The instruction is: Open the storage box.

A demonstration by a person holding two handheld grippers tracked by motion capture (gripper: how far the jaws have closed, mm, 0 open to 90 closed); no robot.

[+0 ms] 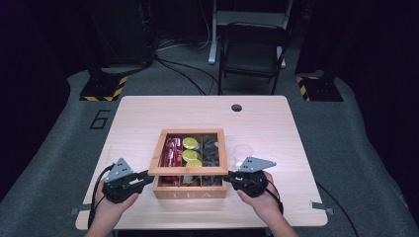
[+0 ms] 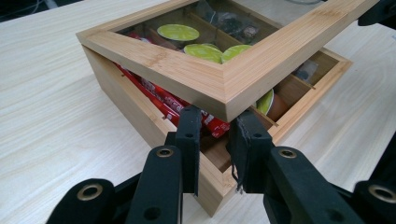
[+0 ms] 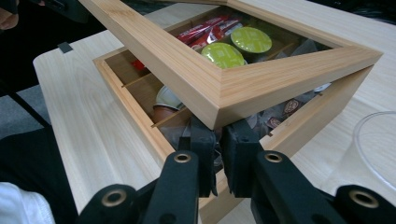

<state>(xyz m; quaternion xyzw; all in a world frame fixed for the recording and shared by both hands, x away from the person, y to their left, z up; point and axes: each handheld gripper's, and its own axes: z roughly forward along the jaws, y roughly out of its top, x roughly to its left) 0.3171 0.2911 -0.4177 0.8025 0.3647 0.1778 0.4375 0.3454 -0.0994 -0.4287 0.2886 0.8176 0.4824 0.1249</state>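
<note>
A wooden tea box (image 1: 190, 193) stands at the table's front middle, and its glass-windowed lid (image 1: 192, 131) is raised at the front edge. Inside lie red packets (image 1: 172, 153), green-topped capsules (image 1: 190, 155) and dark sachets. My left gripper (image 1: 148, 176) is at the box's front left corner. In the left gripper view its jaws (image 2: 215, 126) stand close together, tips under the lid's corner (image 2: 205, 79), with nothing pinched. My right gripper (image 1: 228, 176) is at the front right corner, jaws (image 3: 217, 133) nearly together beneath the lid's other corner (image 3: 210, 79).
A clear plastic cup (image 1: 243, 152) stands just right of the box, close to my right gripper. A cable hole (image 1: 236, 107) is at the table's far edge. A folding chair (image 1: 252, 49) stands behind the table. Bare tabletop lies left of and beyond the box.
</note>
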